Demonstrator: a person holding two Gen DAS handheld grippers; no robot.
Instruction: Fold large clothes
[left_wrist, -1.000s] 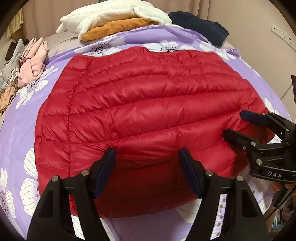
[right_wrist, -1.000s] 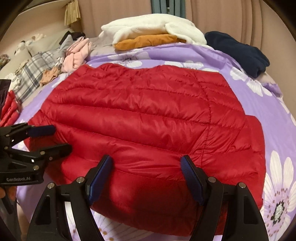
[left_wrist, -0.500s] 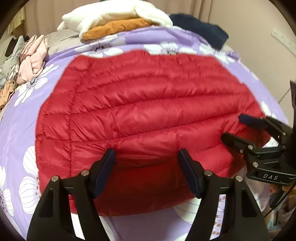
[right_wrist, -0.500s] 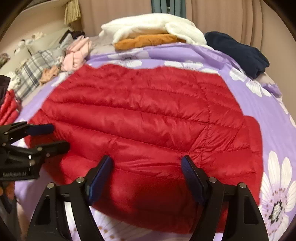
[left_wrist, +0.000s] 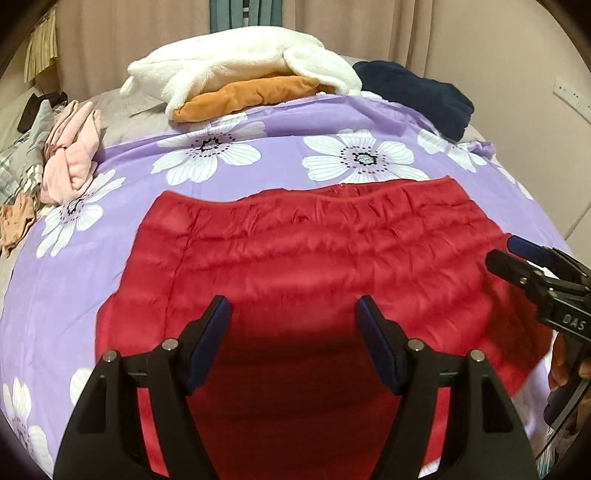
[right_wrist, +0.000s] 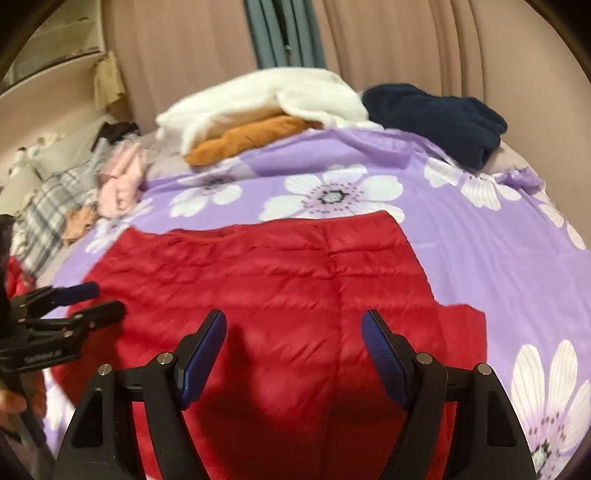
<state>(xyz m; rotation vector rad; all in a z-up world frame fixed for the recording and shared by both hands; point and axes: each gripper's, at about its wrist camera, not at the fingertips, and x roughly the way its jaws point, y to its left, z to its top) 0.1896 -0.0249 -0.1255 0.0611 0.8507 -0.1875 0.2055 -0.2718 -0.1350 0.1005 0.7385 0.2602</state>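
A red quilted puffer jacket (left_wrist: 314, 251) lies spread on the purple flowered bedsheet (left_wrist: 122, 229). Its near part runs up under both cameras. My left gripper (left_wrist: 291, 306) has its jaws wide apart, with the jacket's padded near edge bunched between the blue pads. My right gripper (right_wrist: 295, 317) grips the jacket (right_wrist: 277, 277) the same way further right. Each gripper shows in the other's view: the right gripper (left_wrist: 506, 254) at the jacket's right edge, the left gripper (right_wrist: 99, 299) at its left edge. The jacket's near hem is hidden below the fingers.
At the far side of the bed lies a white fleece (left_wrist: 240, 70) on an orange garment (left_wrist: 251, 96), with a navy garment (left_wrist: 417, 92) to its right. Pink clothes (left_wrist: 70, 155) and a plaid piece (right_wrist: 44, 218) lie at the left. Curtains hang behind.
The jacket has slid towards me across the sheet, uncovering two white flowers beyond its far edge. Both grippers rose and drew back with it. The jaw gaps look unchanged.
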